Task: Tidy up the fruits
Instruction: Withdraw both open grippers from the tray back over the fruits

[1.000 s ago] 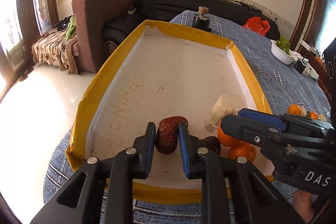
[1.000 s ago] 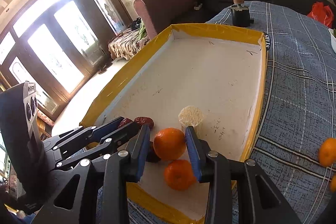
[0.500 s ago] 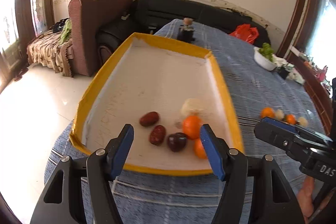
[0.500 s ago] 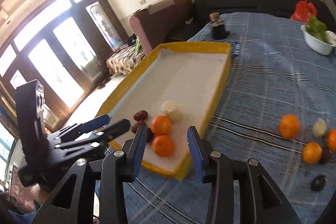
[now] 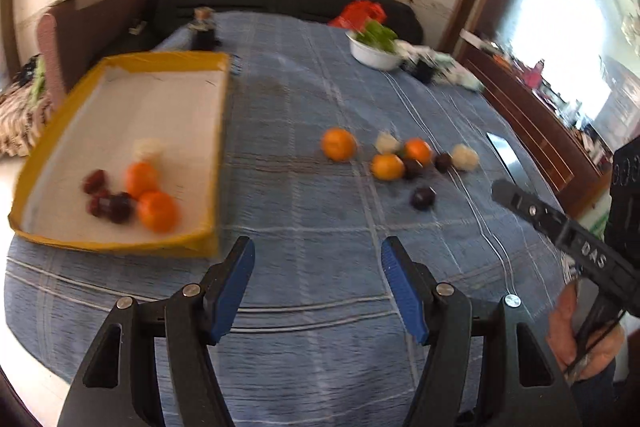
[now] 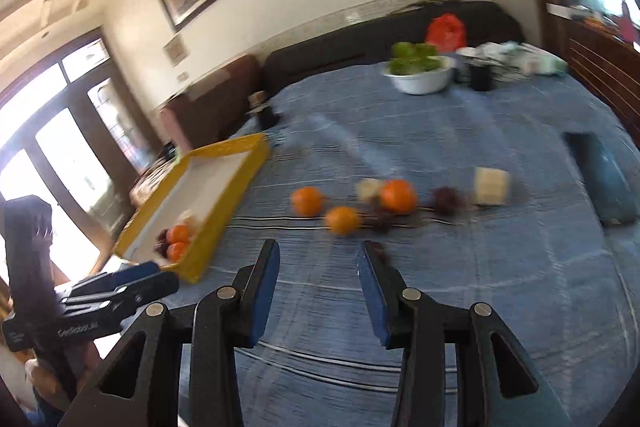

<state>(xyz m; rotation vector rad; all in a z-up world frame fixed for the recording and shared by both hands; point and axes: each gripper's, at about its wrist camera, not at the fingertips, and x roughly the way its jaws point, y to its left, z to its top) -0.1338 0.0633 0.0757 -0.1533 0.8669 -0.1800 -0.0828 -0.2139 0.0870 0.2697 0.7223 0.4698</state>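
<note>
Left: yellow-rimmed tray (image 5: pixel 120 247) on the blue-clothed surface (image 5: pixel 304 211), holding two oranges (image 5: pixel 157 211), dark red fruits and a pale piece. Centre: left tongs (image 5: pixel 318 263) open and empty above bare cloth. Right: loose fruits (image 5: pixel 386 167) on the cloth, well apart from the tray; right tongs (image 6: pixel 318 267) open, nothing between them, near the fruits.

1. Strong daylight is admitted through the blown-out glazed wooden doors (image 6: pixel 60 163) and a glaring window (image 5: pixel 568 19).
2. The scattered round orange fruits (image 5: pixel 339 144) are smeared by motion blur.
3. Edges are bent and darkened by fisheye distortion.
</note>
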